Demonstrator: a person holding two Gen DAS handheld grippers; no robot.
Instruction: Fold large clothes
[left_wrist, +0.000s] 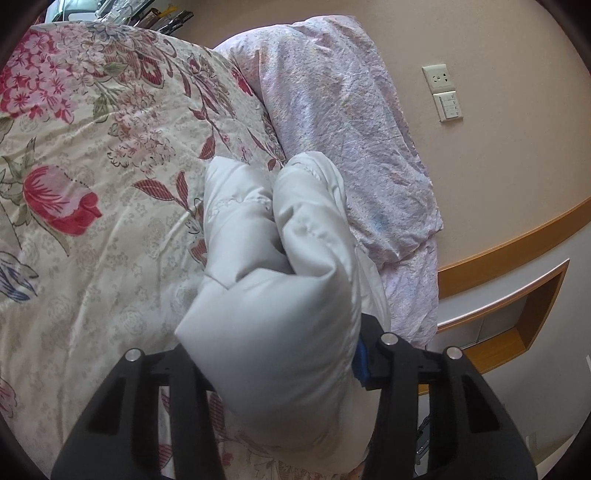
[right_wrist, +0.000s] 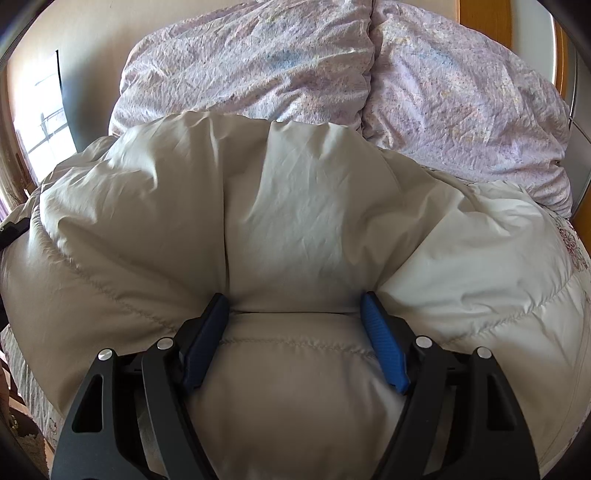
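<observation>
Now, with my left gripper (left_wrist: 280, 354) clamped on a bunched fold of the padded white jacket (right_wrist: 303, 206) over the floral bed (left_wrist: 92, 229) and my right gripper (right_wrist: 295, 332) pinching its quilted edge, I should keep both grips level.

left tongs (left_wrist: 280, 354) clamping white jacket (left_wrist: 273, 280), floral bedspread (left_wrist: 92, 155)

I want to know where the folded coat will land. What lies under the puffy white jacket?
Under the jacket lies the floral quilt, with lilac pillows behind. Whatever sits directly beneath its bulk is covered.
</observation>
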